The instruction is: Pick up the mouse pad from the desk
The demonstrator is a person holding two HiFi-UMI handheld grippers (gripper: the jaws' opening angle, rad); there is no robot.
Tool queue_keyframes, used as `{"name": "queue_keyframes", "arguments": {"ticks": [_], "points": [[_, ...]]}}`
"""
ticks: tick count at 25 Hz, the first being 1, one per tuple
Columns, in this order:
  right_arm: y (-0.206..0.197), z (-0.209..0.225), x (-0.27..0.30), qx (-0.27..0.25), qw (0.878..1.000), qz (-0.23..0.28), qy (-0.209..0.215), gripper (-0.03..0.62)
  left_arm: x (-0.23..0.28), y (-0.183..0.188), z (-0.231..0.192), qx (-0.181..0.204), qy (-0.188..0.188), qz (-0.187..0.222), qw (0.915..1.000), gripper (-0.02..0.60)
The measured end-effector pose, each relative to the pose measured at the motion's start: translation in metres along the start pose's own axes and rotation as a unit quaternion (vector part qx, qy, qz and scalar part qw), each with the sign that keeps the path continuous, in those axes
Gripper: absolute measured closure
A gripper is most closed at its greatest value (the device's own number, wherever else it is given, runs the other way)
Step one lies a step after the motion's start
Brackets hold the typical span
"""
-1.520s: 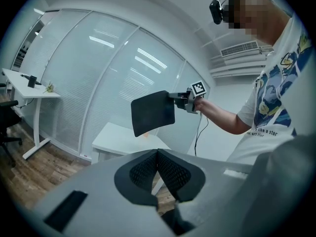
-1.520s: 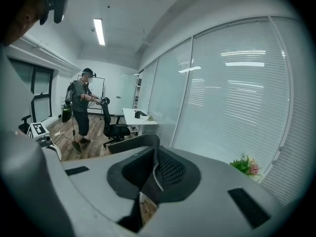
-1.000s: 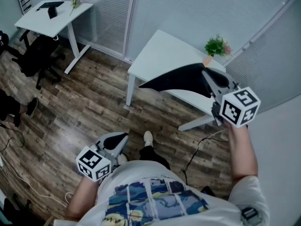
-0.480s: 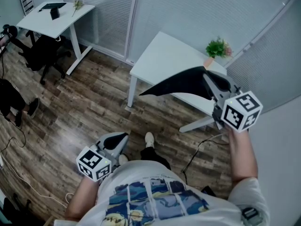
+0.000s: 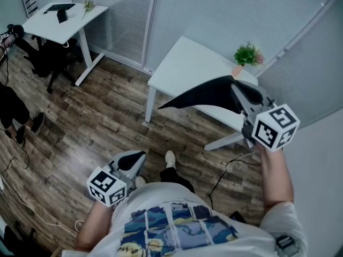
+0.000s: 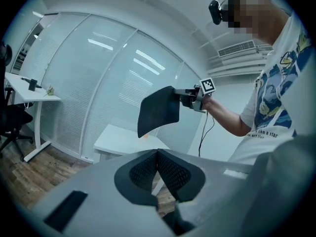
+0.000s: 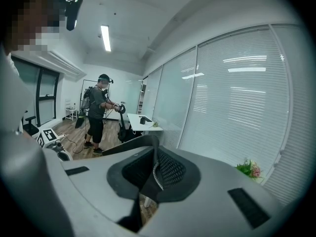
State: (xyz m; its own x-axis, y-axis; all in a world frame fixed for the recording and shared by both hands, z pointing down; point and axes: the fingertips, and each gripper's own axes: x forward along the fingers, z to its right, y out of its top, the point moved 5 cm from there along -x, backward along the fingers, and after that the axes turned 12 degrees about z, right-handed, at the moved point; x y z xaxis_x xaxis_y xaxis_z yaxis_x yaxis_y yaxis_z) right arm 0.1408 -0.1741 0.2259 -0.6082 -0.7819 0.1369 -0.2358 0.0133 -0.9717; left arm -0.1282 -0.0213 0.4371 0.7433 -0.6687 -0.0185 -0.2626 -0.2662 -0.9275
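Above near edge of desk [image 5: 182, 63], your right gripper [image 5: 236, 87] clamps mouse pad [image 5: 206, 94] aloft, same as second ago. Your left gripper [image 5: 136, 157] closed, empty, over wood floor [image 5: 96, 122]. Blinds [image 5: 214, 9] line walls.

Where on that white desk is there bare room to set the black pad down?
Nearly all the white desk is bare, from its left corner to the potted plant at the right end, the only occupied spot. The mouse pad hangs over it in the right tool.
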Motion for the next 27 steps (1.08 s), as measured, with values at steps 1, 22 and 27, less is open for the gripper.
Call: {"name": "queue_keyframes", "arguments": {"ticks": [1, 22, 27], "points": [[0.0008, -0.0005, 0.0002, -0.001, 1.0, 0.0, 0.0, 0.569, -0.0004, 0.0009, -0.0004, 0.001, 0.0, 0.001, 1.0, 0.578], [-0.0005, -0.0064, 0.004, -0.004, 1.0, -0.003, 0.004, 0.57, -0.005, -0.0012, -0.0021, -0.006, 0.004, -0.01, 0.9999, 0.578], [-0.0007, -0.0069, 0.0058, -0.002, 1.0, -0.001, 0.008, 0.57, -0.0036, -0.0009, -0.0029, -0.004, 0.005, -0.013, 0.9999, 0.578]]}}
